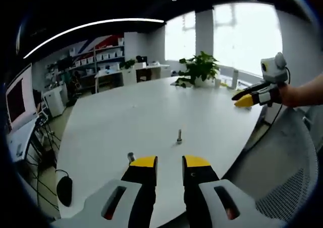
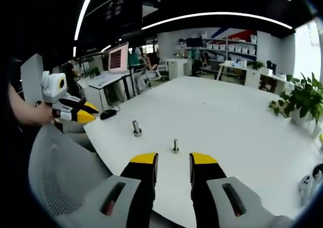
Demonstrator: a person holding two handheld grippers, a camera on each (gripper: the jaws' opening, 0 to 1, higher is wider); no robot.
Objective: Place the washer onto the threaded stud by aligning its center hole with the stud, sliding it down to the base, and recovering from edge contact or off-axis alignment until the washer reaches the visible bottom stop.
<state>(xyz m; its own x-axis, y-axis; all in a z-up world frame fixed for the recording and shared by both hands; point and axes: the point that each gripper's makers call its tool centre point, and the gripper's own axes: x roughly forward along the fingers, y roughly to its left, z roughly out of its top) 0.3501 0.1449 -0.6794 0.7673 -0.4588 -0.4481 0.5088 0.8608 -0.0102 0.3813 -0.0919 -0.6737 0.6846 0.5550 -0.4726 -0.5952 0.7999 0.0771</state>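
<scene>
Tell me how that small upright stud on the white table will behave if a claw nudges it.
The stud stands upright, slender above a small base, so it likely tips easily. It looks metallic, so probably stiff and heavy for its size. Toppled, it may roll on the smooth table.

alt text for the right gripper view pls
The right gripper hovers open and empty over a white table, facing a small upright threaded stud. A second metal piece stands nearby; the left gripper waits at the table's edge.
</scene>
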